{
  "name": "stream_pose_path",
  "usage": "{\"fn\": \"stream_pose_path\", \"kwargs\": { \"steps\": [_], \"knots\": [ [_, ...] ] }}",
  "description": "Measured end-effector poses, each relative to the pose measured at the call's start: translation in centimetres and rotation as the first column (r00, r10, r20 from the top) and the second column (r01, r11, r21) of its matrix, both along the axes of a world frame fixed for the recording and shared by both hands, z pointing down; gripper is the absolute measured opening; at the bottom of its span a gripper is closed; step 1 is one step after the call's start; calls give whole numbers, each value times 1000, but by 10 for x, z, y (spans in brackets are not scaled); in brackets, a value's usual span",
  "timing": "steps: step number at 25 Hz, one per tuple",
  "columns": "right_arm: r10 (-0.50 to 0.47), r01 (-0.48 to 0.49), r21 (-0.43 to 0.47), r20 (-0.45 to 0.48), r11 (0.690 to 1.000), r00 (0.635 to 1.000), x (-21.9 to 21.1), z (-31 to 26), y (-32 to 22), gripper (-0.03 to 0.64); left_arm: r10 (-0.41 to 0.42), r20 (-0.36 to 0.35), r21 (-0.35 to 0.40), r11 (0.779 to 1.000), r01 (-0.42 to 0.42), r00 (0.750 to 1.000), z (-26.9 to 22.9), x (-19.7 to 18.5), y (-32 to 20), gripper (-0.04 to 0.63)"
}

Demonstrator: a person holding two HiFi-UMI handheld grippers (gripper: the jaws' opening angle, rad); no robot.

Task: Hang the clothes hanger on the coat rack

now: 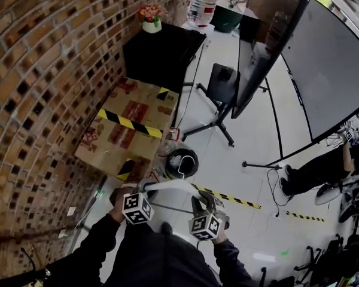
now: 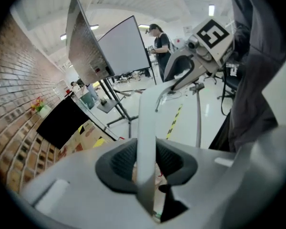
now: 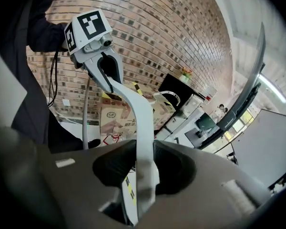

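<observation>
A white clothes hanger (image 1: 173, 185) is held level in front of the person, one end in each gripper. Its wire hook (image 1: 180, 166) points away, over the floor. My left gripper (image 1: 145, 187) is shut on the hanger's left end, and the white arm (image 2: 147, 128) runs out from between its dark pads. My right gripper (image 1: 204, 201) is shut on the right end; that arm (image 3: 142, 128) curves up toward the left gripper (image 3: 107, 73). In the left gripper view the right gripper (image 2: 181, 73) shows at the far end. The hanger's thin lower bar (image 1: 170, 208) spans between them. No coat rack is visible.
A brick wall (image 1: 42, 100) runs along the left, with taped cardboard boxes (image 1: 131, 127) and a black table (image 1: 161, 52) bearing a flower pot (image 1: 151, 18). A black round bin (image 1: 188, 160) stands just beyond the hook. A wheeled screen stand (image 1: 218, 91) and a seated person (image 1: 323, 169) are to the right.
</observation>
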State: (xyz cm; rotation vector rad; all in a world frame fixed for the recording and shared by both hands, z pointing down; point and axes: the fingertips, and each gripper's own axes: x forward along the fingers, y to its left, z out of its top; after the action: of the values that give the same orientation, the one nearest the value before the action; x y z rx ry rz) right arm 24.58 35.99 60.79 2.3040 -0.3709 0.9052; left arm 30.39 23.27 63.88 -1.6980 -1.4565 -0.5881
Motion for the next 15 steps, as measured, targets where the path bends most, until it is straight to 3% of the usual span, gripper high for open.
{"fn": "stream_pose_path", "kwargs": {
  "steps": [4, 8, 11, 15],
  "knots": [
    [-130, 130, -19, -24, 991, 991, -31, -13, -1, 120, -134, -27, -2, 991, 134, 991, -10, -48, -7, 118],
    [-290, 290, -12, -51, 957, 956, -48, -25, -29, 120, -291, -72, 7, 956, 292, 954, -24, -87, -39, 117],
    [-406, 406, -9, -71, 914, 911, -58, -32, -64, 120, -412, -86, 9, 910, 415, 907, -32, -115, -75, 118],
    [-566, 569, -9, -102, 823, 818, -64, -48, -121, 120, -572, -126, 15, 816, 578, 810, -50, -146, -131, 117]
  ]
}}
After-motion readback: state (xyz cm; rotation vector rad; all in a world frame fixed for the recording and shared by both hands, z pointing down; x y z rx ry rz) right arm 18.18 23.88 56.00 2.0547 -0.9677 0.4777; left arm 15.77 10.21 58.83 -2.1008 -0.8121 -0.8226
